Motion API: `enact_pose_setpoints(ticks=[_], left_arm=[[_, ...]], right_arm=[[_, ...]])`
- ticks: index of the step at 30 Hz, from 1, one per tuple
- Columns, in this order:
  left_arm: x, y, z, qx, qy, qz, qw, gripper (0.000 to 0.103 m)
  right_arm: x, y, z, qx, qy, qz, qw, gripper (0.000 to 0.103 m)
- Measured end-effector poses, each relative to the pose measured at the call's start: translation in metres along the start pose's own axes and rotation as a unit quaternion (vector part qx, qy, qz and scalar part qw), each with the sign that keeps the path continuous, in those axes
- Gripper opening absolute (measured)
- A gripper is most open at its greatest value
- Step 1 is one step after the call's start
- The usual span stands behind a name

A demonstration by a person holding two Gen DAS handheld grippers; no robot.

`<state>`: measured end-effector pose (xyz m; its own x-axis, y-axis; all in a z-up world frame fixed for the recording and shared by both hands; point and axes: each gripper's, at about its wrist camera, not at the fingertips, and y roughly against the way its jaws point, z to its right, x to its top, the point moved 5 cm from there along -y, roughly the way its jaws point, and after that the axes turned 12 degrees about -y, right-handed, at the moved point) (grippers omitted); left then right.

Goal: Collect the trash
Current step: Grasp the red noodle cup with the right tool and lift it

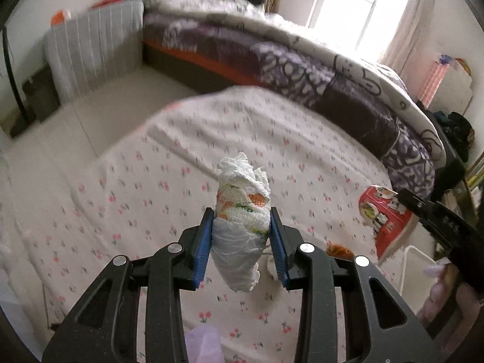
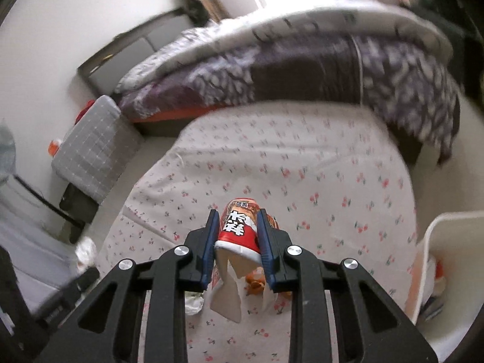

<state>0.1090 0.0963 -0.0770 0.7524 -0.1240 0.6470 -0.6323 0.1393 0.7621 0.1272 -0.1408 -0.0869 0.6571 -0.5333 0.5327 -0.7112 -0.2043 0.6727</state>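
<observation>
My left gripper (image 1: 241, 211) is shut on a crumpled white tissue wad (image 1: 242, 187) with orange and green stains, its lower part wrapped in clear film. The wad hangs above the cherry-print sheet (image 1: 181, 166). My right gripper (image 2: 238, 213) is shut on a squashed red paper noodle cup (image 2: 239, 230), whose white inside flaps hang below the blue pads. The same cup (image 1: 384, 211) shows at the right of the left wrist view, lifted off the sheet. Orange peel scraps (image 2: 254, 284) and a small white tissue (image 2: 193, 302) lie on the sheet under the cup.
A white bin (image 2: 447, 242) with some items inside stands at the sheet's right edge. A purple and white quilt (image 1: 348, 90) is piled along the far side. A grey striped cushion (image 1: 96, 51) leans at the far left. An orange scrap (image 1: 338, 249) lies near the cup.
</observation>
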Motion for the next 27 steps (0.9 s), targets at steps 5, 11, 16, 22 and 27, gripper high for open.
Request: enact_pose_setpoints(ticks=[5,11,16,22,27], left_arm=[[0.012,0.015,0.013,0.031,-0.026,0.045,0.9982,0.034],[0.018,0.022,0.032,0.03,-0.043,0.065,0.9965,0.034],[0.017,0.021,0.045,0.032,-0.058,0.066,0.9956,0.034],[0.012,0.015,0.047,0.039,-0.069,0.051,0.9956,0.034],[0.009,0.005,0.039,0.031,-0.052,0.028,0.9978,0.035]], right_arm=[[-0.004,0.027,-0.018,-0.011,0.082,0.054,0.995,0.026],[-0.007,0.059,-0.024,-0.016,0.146,0.105,0.984,0.016],[-0.004,0.061,-0.006,-0.018,0.122,0.082,0.989,0.015],[-0.022,0.019,0.033,-0.028,0.046,-0.084,0.995,0.035],[-0.047,-0.015,0.052,-0.017,-0.034,-0.199,0.979,0.066]])
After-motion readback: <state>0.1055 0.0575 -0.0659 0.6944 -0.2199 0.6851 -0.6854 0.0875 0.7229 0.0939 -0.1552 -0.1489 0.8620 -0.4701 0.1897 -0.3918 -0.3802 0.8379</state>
